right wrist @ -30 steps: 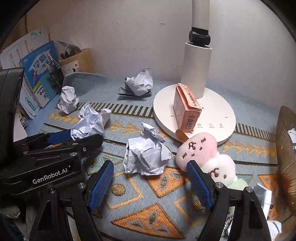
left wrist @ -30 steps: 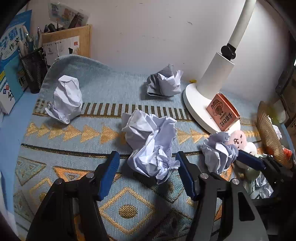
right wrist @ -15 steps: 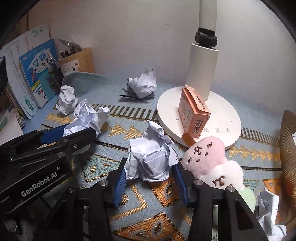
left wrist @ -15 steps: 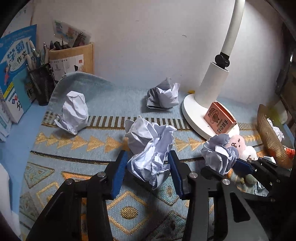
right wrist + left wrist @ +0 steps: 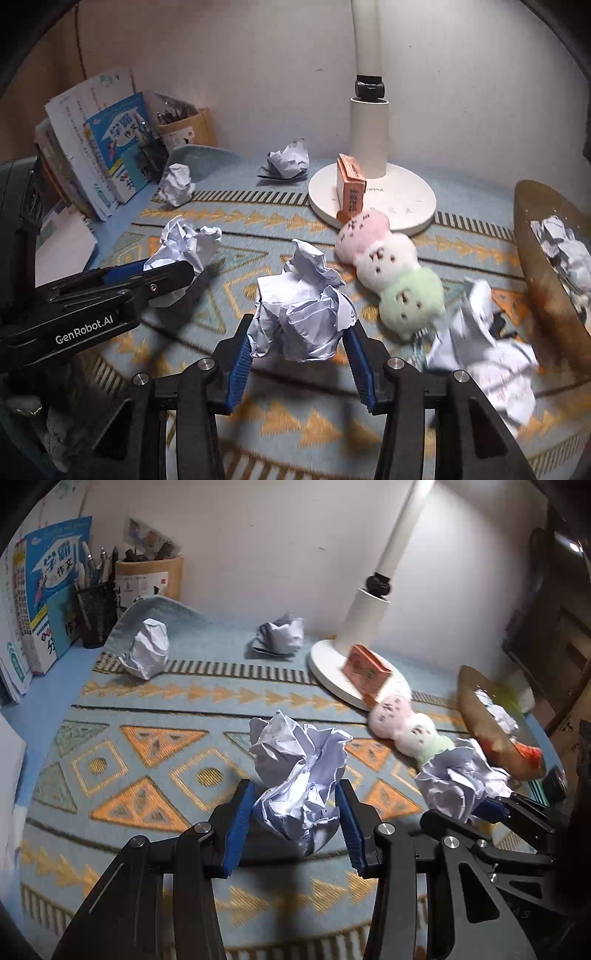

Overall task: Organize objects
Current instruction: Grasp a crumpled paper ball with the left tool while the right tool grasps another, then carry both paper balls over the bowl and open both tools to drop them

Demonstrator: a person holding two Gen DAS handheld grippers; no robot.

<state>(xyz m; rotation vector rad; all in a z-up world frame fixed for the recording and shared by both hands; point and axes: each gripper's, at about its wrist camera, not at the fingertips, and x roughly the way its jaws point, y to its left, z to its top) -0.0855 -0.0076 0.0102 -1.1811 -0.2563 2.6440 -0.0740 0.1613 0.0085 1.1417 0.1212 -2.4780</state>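
My left gripper (image 5: 295, 808) is shut on a crumpled white paper ball (image 5: 299, 771) and holds it above the patterned mat (image 5: 147, 746). My right gripper (image 5: 299, 332) is shut on a second crumpled paper ball (image 5: 301, 314), also lifted off the mat; that ball shows in the left wrist view (image 5: 458, 779) too. The left gripper's ball shows in the right wrist view (image 5: 184, 243). Two more paper balls lie at the back of the mat (image 5: 147, 653) (image 5: 280, 637). A wooden bowl (image 5: 543, 273) at the right holds crumpled paper (image 5: 563, 247).
A white lamp base (image 5: 402, 199) carries an orange box (image 5: 351, 186). A pink, white and green plush toy (image 5: 391, 277) lies beside it. Loose paper (image 5: 491, 354) lies by the bowl. Books (image 5: 44, 590) and pen holders (image 5: 94, 613) stand at the back left.
Both grippers closed on their paper balls, then lifted them off the mat and drew back toward the front.
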